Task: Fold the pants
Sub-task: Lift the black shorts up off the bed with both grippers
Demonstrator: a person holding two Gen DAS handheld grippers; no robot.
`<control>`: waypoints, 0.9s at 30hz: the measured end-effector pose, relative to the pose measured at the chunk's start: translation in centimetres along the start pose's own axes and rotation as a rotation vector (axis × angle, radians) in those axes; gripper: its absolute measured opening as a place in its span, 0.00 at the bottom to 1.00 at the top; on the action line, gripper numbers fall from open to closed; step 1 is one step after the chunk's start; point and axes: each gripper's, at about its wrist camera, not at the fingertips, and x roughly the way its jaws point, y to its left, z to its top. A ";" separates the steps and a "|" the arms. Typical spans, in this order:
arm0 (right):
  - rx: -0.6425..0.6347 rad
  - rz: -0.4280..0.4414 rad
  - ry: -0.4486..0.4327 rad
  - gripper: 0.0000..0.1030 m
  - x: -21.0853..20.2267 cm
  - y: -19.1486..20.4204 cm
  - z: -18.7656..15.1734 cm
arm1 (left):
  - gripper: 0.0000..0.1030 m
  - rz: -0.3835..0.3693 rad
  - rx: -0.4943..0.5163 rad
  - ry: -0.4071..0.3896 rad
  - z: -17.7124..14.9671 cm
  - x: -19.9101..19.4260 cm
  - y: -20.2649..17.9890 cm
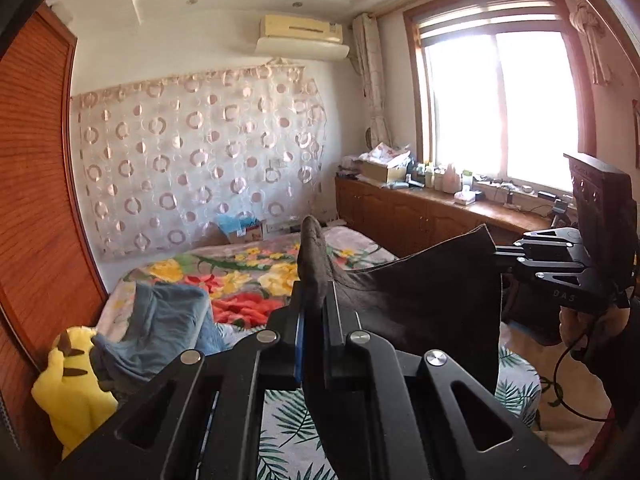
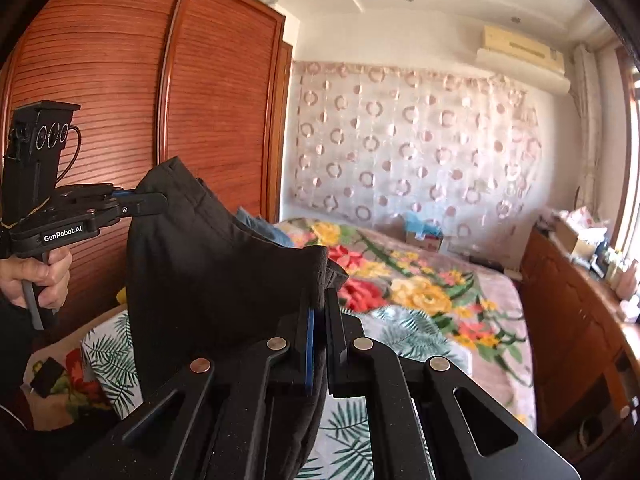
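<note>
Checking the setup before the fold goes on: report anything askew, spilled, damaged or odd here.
Nothing looks damaged or spilled. The black pants hang in the air, pinched by the left claw and the right claw, sagging between them. A crumpled blue garment and a yellow plush toy lie on the bed by the wardrobe.

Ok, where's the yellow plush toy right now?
In the left wrist view, the yellow plush toy sits at lower left, between the reddish wooden wardrobe and the crumpled blue garment.

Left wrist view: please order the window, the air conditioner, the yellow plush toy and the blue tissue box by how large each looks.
1. window
2. yellow plush toy, though nearness to the camera enlarges it
3. air conditioner, not much smaller than the toy
4. blue tissue box
</note>
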 end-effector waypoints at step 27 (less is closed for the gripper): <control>0.099 -0.032 0.198 0.04 19.1 -7.3 -2.8 | 0.08 0.056 -0.033 0.180 -4.6 15.3 2.9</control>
